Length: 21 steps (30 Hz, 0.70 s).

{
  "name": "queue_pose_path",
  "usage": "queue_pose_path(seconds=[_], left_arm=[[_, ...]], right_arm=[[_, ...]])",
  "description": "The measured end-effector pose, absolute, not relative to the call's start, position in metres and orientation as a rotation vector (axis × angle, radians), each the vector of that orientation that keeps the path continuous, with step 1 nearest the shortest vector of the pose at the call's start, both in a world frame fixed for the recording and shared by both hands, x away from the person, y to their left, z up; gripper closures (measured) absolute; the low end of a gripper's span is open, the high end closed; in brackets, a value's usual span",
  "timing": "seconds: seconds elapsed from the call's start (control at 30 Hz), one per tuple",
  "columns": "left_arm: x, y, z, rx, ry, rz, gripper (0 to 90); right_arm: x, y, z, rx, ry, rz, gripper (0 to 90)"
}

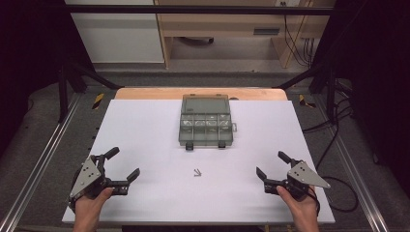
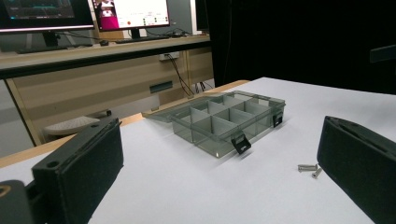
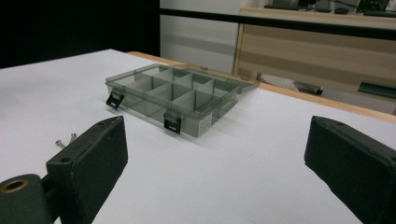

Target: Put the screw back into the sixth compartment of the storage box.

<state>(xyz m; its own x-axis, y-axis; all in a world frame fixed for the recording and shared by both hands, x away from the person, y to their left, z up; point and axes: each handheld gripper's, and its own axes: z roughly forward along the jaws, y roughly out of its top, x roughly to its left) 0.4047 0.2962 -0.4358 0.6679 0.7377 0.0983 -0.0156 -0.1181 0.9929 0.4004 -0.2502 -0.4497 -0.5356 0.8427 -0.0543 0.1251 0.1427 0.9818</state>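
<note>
Both grippers, left (image 1: 122, 166) and right (image 1: 270, 166), rest on the table with jaws wide apart and empty. Between them, slightly ahead, lie two small metal screws (image 1: 197, 172); farther ahead stands the open, grey transparent box (image 1: 207, 126) with compartments.

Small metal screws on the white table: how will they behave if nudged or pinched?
The two small metal screws lie flat on the smooth white table, so a nudge would probably slide or roll them. They look tiny beside the wide flat pads, so pinching one may be fiddly, and it could slip out. Likely stiff and very light.
</note>
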Motion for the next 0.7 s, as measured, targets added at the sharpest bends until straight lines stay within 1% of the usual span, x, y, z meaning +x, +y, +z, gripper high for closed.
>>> queue_pose_path(seconds=[0.23, 0.4, 0.5, 0.6, 0.7], left_arm=[[0.4049, 0.2961, -0.4365, 1.579, 0.614, 0.708, 0.2], [0.4047, 0.2958, -0.4369, 1.596, 0.607, 0.712, 0.2], [0.4048, 0.2953, -0.4382, 1.602, 0.610, 0.711, 0.2], [0.4050, 0.2956, -0.4387, 1.616, 0.612, 0.723, 0.2], [0.4052, 0.2944, -0.4390, 1.622, 0.610, 0.725, 0.2]], right_arm=[[0.3961, -0.2464, -0.4489, 0.892, 1.879, 1.319, 8.4], [0.3945, -0.2463, -0.4509, 0.883, 1.944, 1.293, 8.7], [0.3952, -0.2456, -0.4535, 0.873, 2.009, 1.285, 10.8], [0.3955, -0.2461, -0.4506, 0.890, 2.029, 1.281, 10.7], [0.3967, -0.2431, -0.4448, 0.904, 2.070, 1.257, 8.4]])
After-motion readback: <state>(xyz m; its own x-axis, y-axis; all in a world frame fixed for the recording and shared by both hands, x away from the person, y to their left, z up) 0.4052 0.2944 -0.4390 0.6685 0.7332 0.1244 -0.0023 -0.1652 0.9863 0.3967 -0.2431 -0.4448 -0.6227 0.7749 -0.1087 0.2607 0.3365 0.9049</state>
